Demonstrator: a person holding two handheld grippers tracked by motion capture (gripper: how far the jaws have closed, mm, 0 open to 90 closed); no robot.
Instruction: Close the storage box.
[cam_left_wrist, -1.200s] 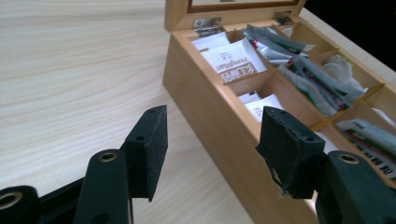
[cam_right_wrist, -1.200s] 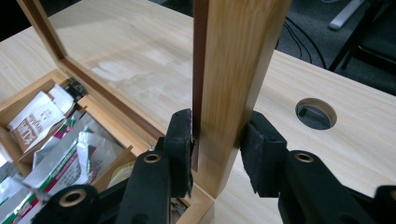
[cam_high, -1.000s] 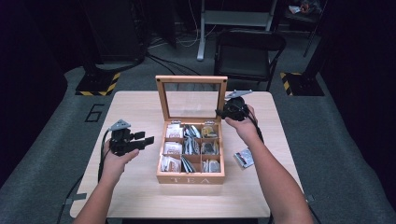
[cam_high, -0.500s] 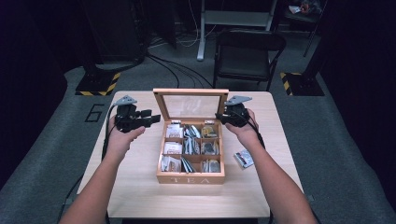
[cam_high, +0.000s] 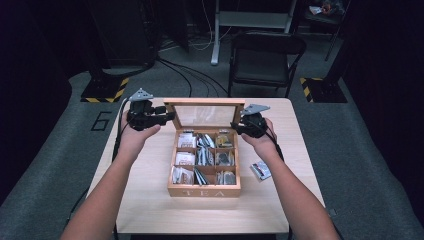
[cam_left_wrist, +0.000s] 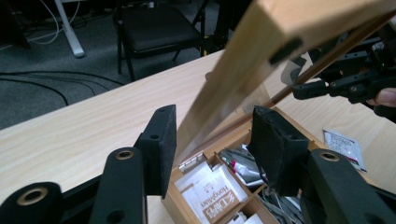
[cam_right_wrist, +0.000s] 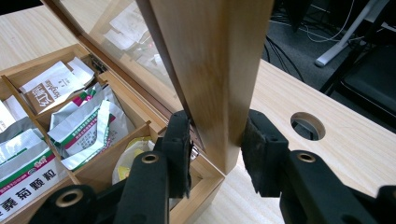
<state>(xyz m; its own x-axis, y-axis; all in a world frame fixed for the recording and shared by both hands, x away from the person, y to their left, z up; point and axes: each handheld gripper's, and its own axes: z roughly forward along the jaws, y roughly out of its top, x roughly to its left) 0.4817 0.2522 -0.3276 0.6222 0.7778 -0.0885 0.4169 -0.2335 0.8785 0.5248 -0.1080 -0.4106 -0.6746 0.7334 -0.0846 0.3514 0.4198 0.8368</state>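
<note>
Wooden tea box was found on the table with its lid raised and tilted, hinged at the far edge, directly between my two claws. My right claw was clamped on the lid's side rail, one pad against each face of the wood just above the hinge corner. My left claw straddled the opposite rail; its jaws had just been closing with the rail between them, but one pad stood apart from the wood, so that side was not yet gripped.

Handling assessment: the frame looked stiff and light, and its smooth finish could slip under pads set askew. The glass pane, just inward of each claw, I judged fragile; no pad should bear on it. Recommended hold was the solid side rails, squarely across the thickness and at matching heights, so the hinges would not twist. Sachets lay loose in the compartments below my right claw
</note>
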